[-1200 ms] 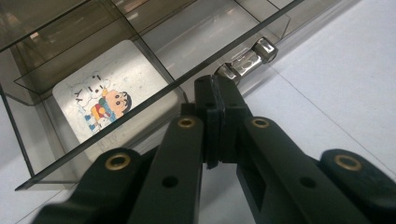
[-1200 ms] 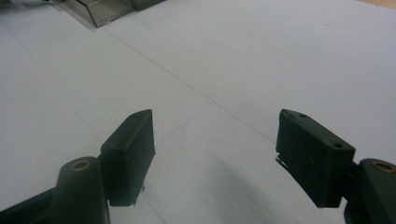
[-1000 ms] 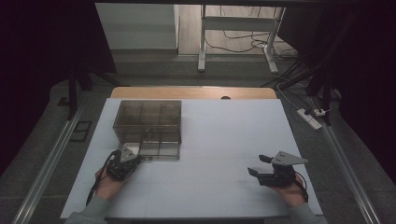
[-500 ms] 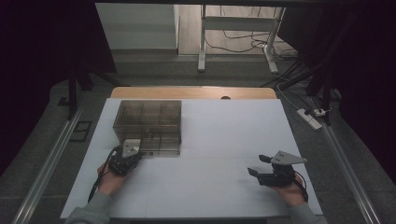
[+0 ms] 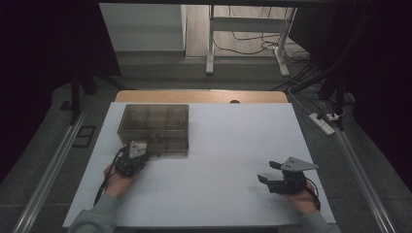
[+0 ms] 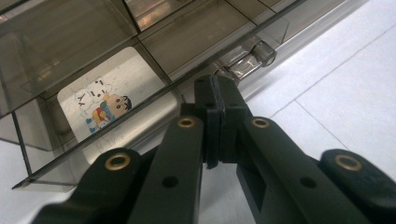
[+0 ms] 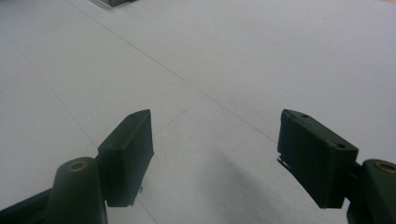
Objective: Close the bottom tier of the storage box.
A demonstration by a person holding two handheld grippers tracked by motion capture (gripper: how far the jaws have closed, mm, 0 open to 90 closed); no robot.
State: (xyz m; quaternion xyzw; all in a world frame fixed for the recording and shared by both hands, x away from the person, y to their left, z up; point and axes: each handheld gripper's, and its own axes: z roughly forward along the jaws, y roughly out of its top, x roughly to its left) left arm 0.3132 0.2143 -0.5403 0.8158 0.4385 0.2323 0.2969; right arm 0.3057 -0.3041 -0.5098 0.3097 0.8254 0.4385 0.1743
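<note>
A smoky transparent compartment box stands at the left of the white table. My left gripper is against its front left corner, held by a hand. In the left gripper view my left gripper is shut, its tips just below the box's clear latch; nothing shows between the jaws. A white card with a cartoon picture lies in the near compartment. My right gripper rests open at the table's front right, over bare table with nothing between the jaws of the right gripper.
The box's other compartments look bare. A wooden strip runs along the table's far edge. A metal rail lines the floor on the left, and a power strip with cables lies on the right.
My left gripper has crept a little forward toward the box's front edge. The right gripper has stayed in place.
</note>
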